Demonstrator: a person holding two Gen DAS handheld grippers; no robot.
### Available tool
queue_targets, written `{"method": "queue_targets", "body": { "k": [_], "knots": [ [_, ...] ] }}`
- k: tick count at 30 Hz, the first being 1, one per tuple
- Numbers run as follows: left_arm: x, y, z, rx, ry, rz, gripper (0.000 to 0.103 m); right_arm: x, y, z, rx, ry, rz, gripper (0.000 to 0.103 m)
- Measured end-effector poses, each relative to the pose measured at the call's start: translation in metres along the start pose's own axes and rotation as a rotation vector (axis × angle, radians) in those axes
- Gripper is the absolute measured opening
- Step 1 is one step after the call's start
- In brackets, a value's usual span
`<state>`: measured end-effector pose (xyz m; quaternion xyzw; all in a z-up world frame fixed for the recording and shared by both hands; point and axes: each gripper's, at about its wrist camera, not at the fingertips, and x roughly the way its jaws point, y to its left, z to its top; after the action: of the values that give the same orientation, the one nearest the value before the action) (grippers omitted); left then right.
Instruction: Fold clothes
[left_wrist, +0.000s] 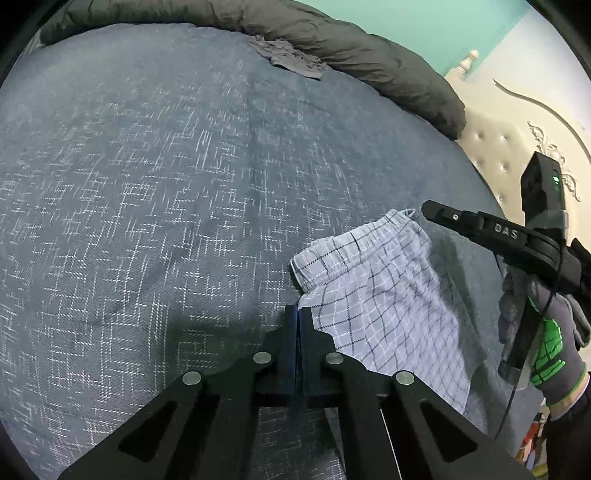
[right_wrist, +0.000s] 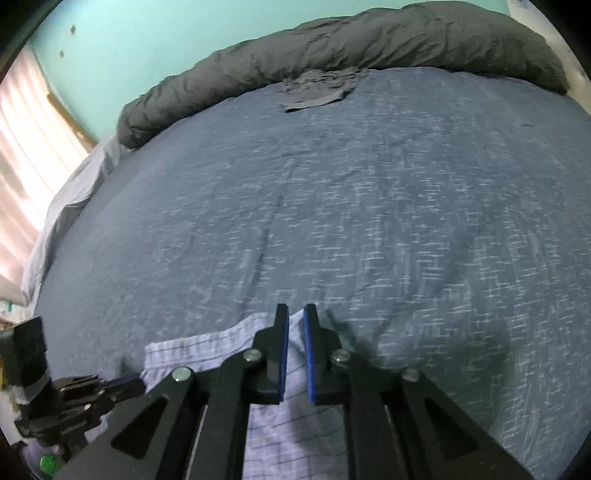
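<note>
Pale checked shorts (left_wrist: 388, 295) lie on the blue bedspread (left_wrist: 166, 184), elastic waistband toward the middle of the bed. My left gripper (left_wrist: 300, 314) is shut, its fingertips pinching the near left edge of the shorts. In the right wrist view the left gripper (right_wrist: 136, 380) meets the left edge of the shorts (right_wrist: 207, 343). My right gripper (right_wrist: 295, 314) hovers over the waistband's corner, jaws a little apart, with cloth showing through the gap. From the left wrist view the right gripper (left_wrist: 428, 211) is side-on, held by a gloved hand (left_wrist: 546, 343).
A crumpled grey garment (right_wrist: 317, 88) lies at the far side of the bed against a rolled dark duvet (right_wrist: 369, 40). A cream tufted headboard (left_wrist: 498, 147) bounds one side; a curtained window (right_wrist: 29, 147) is beyond the other. Bare bedspread (right_wrist: 332, 203) stretches between.
</note>
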<state>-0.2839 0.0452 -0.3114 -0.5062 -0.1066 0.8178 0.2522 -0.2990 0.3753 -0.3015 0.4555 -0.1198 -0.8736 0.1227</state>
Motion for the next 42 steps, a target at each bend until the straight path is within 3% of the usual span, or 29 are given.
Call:
{"method": "queue_targets", "body": {
  "k": [1, 3, 7, 10, 11, 14, 16, 28, 30, 39, 42],
  "knots": [
    [0.000, -0.001, 0.000, 0.002, -0.001, 0.001, 0.001, 0.001, 0.001, -0.002, -0.011, 0.007, 0.006, 0.009],
    [0.000, -0.002, 0.000, 0.006, -0.002, 0.002, 0.001, 0.008, 0.004, -0.007, -0.028, 0.044, 0.008, 0.029],
    [-0.001, -0.003, 0.000, 0.016, -0.002, 0.009, 0.001, 0.011, 0.013, -0.017, -0.089, 0.063, -0.029, 0.032],
    [0.000, -0.002, 0.000, 0.021, 0.000, 0.010, 0.001, 0.011, 0.019, -0.023, -0.136, 0.054, -0.052, 0.019],
    [0.000, -0.002, 0.000, 0.023, 0.000, 0.009, 0.001, 0.007, 0.021, -0.025, -0.147, 0.039, -0.054, 0.008],
    [0.000, -0.001, 0.001, 0.029, 0.001, 0.006, 0.001, -0.004, 0.025, -0.029, -0.181, -0.007, -0.058, 0.002],
    [0.001, -0.001, 0.002, 0.033, 0.002, 0.004, 0.001, -0.011, 0.027, -0.031, -0.203, -0.034, -0.066, 0.001],
    [-0.002, 0.003, 0.004, 0.032, 0.003, 0.003, 0.002, -0.008, 0.020, -0.046, -0.268, -0.055, -0.323, 0.000],
    [-0.003, 0.004, 0.005, 0.031, 0.003, 0.002, 0.008, -0.007, 0.017, -0.048, -0.272, -0.057, -0.359, 0.000],
    [-0.001, 0.004, 0.011, 0.002, 0.007, -0.061, 0.029, -0.014, 0.005, -0.037, -0.175, -0.050, -0.220, 0.001],
    [0.000, 0.001, 0.012, -0.004, 0.008, -0.084, 0.031, -0.022, 0.002, -0.033, -0.131, -0.061, -0.202, 0.002]
  ]
}}
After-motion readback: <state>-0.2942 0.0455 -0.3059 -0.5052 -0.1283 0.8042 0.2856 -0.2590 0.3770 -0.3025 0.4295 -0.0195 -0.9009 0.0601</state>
